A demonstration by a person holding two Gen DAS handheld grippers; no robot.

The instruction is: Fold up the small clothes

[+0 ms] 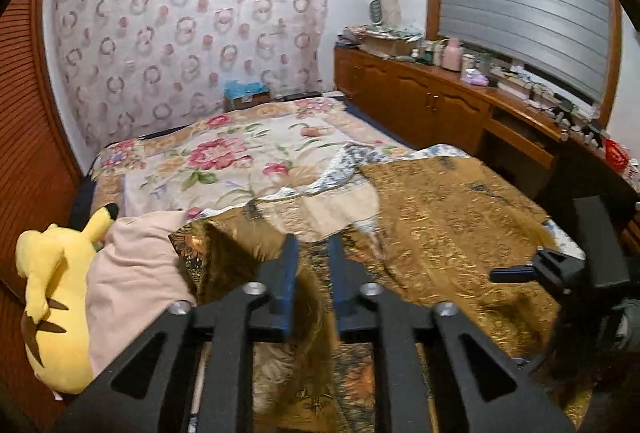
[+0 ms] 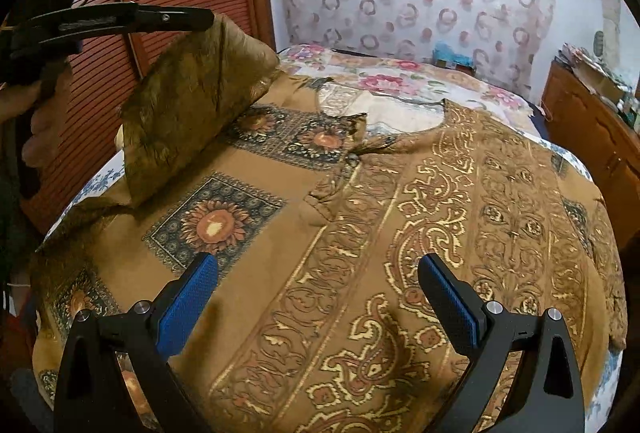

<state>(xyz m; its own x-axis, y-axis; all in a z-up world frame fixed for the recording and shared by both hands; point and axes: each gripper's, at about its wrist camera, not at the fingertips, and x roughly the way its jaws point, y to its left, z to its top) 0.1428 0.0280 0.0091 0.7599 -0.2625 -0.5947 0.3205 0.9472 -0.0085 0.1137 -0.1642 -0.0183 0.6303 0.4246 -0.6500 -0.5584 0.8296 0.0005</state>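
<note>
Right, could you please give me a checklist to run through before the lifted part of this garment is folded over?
1. Left gripper pinches the garment flap: ok, the flap hangs lifted from its tips.
2. Firmness of that pinch: cannot tell.
3. Right gripper open and empty above the cloth: ok.
4. Garment body lies flat on the bed: ok.
5. Nothing lies on the garment's front where the flap would land: ok.
6. Yellow plush toy apart from the flap: ok.
</note>
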